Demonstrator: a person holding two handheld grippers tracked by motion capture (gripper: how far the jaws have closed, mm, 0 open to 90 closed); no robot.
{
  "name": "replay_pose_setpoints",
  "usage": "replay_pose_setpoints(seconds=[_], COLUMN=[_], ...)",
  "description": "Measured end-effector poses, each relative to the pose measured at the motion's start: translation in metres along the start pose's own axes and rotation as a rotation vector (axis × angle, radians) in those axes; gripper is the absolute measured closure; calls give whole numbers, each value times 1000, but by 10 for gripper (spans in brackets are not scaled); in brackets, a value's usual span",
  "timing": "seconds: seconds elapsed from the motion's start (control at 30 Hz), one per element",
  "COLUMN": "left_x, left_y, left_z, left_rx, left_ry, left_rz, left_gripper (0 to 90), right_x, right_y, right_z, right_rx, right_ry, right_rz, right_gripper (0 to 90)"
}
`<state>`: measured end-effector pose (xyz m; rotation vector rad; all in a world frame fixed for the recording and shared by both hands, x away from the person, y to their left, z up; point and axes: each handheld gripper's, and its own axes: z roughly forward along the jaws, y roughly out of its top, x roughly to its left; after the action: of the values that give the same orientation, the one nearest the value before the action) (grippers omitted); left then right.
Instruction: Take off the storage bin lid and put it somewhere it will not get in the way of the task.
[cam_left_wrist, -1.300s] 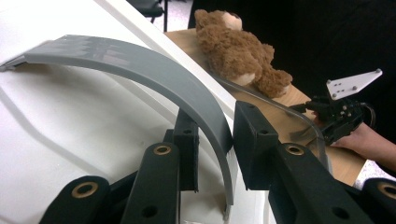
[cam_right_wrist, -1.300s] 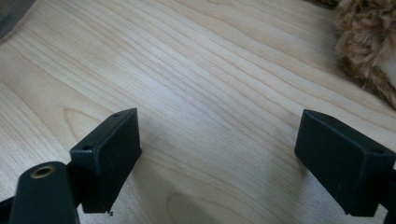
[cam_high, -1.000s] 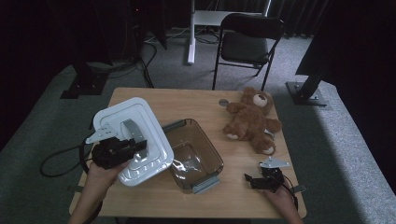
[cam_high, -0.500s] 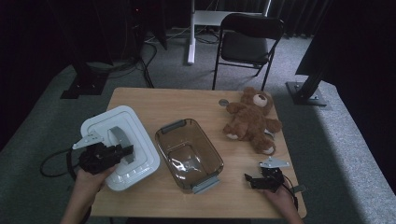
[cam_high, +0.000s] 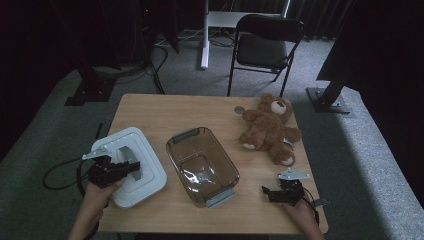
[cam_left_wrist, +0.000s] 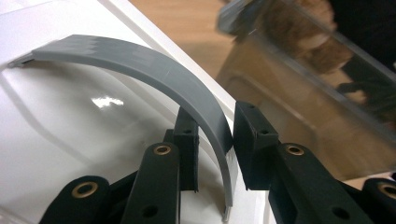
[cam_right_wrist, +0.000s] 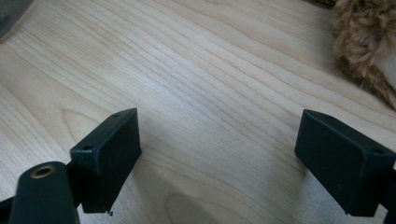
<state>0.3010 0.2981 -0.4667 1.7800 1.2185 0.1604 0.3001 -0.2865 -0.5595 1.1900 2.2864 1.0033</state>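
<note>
A white lid (cam_high: 131, 170) with a grey arched handle (cam_left_wrist: 154, 74) lies at the table's front left, left of a clear brown-tinted container (cam_high: 202, 164). My left gripper (cam_high: 120, 169) is shut on that handle; in the left gripper view its two pads (cam_left_wrist: 187, 140) clamp the grey arch near its end (cam_left_wrist: 215, 144). A brown teddy bear (cam_high: 269, 127) lies at the back right. My right gripper (cam_high: 272, 192) rests near the front right edge, open, with only bare wood between its jaws (cam_right_wrist: 217, 149).
The wooden table (cam_high: 200, 110) has free surface along its back and middle. A small round grey disc (cam_high: 239, 109) lies by the bear's head. A black chair (cam_high: 267, 45) stands behind the table. A cable (cam_high: 60, 170) trails off the left edge.
The left gripper has carried the lid down and to the left, from tilted above the container's left rim to flat at the table's front left. The right gripper has stayed still.
</note>
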Motion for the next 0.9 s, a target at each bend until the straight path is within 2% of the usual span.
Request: replay_pose_setpoints(seconds=[0.07,0.1,0.2,0.27,0.3,0.37,0.47,0.67,0.77,0.9], left_x=[3,8,12,12,15,16,18,25,29,33], left_y=[-1,-3,-6,-6,-7,-8,-9,-11,-12,-15], left_z=[4,14,28,28,42,50,57,71,77,78], left_rx=[5,23,43,43,68,80,90,108,142,130], left_ry=[-7,-15,-26,-26,-38,-44,-46,-80,-51,-30], left_rz=[-11,-15,-20,-20,-8,-6,-1,-36,-46,-62], left_gripper=[727,727,727,727,728,727,726,719,682,608], right_x=[0,0,0,0,0,0,0,0,0,0], right_y=[0,0,0,0,0,0,0,0,0,0], right_z=[0,0,0,0,0,0,0,0,0,0], right_rx=[0,0,0,0,0,0,0,0,0,0], right_ry=[0,-1,-1,-1,0,-1,0,0,-1,-1], right_rz=[0,1,0,0,1,0,1,1,1,1], right_gripper=[134,133,133,133,134,134,134,134,134,134])
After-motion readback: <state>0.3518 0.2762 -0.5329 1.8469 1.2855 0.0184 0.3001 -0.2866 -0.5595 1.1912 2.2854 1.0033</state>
